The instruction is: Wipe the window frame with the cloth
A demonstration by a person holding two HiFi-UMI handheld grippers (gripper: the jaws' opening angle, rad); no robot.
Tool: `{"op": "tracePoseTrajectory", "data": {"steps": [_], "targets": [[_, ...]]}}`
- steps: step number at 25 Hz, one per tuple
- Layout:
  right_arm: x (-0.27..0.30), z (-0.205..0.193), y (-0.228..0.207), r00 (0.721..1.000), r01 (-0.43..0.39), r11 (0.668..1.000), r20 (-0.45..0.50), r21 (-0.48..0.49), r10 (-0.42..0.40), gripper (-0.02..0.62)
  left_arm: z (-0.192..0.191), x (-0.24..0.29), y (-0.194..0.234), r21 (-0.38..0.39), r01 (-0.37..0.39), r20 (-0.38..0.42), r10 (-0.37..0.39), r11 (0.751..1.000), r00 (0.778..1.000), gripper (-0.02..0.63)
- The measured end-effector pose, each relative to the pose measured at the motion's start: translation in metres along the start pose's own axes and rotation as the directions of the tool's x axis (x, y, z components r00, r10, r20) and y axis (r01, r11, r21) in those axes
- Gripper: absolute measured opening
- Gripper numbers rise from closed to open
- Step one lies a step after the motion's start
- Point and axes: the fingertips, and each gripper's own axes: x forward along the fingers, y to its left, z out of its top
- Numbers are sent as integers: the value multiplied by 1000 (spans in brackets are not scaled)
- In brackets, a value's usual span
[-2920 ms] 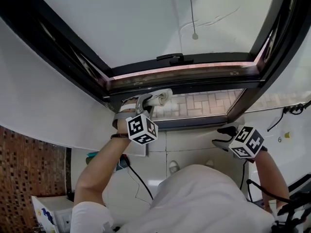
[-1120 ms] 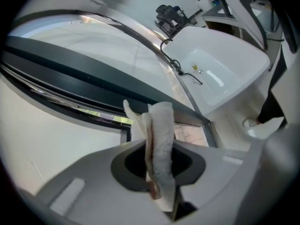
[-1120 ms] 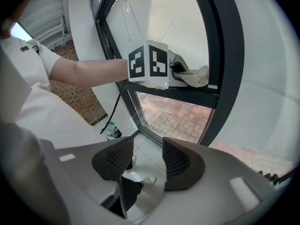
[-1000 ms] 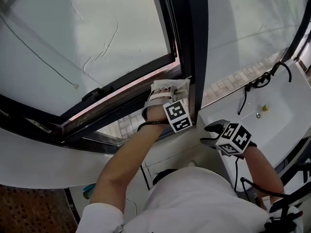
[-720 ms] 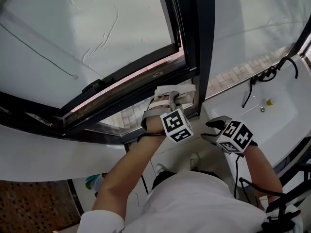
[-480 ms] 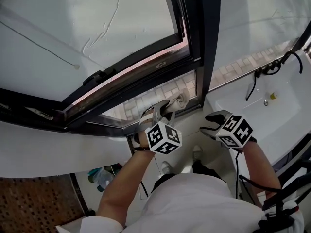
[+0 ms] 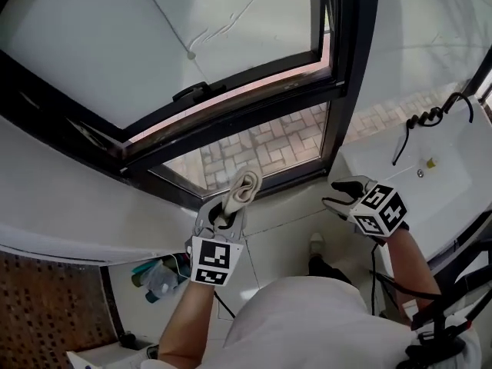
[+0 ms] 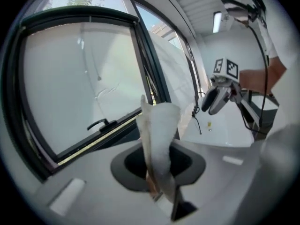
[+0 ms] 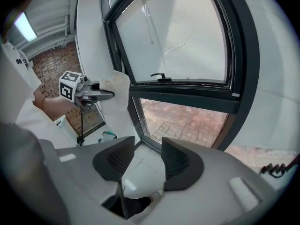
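Note:
The window frame is black, with a handle on its opened sash and brick paving below the glass. My left gripper is shut on a pale folded cloth, held off the frame just below its lower bar. In the left gripper view the cloth stands up between the jaws. My right gripper is open and holds nothing, to the right below the frame's corner post. In the right gripper view the jaws stand apart, and the left gripper with the cloth shows at left.
A white ledge and sink with a black cable lie at right. White wall tiles run below the window. Bottles stand on the floor at lower left. A brick wall is at far left.
My left gripper has drawn the cloth back off the frame's right corner, moving down and left. The right gripper has stayed open at about the same place.

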Motion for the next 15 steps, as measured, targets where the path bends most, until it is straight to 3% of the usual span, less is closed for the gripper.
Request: {"op": "tracePoseTrajectory", "data": {"steps": [7, 11, 15], "targets": [[-6, -11, 122, 998, 55, 998, 42, 5, -55, 181, -35, -143, 15, -125, -26, 185, 49, 992, 982, 89], [-25, -21, 168, 996, 83, 997, 30, -4, -83, 178, -48, -187, 6, -192, 26, 210, 15, 981, 978, 89], [-41, -19, 189, 993, 107, 994, 55, -28, -105, 178, -56, -212, -1, -208, 36, 229, 13, 977, 973, 89]]}}
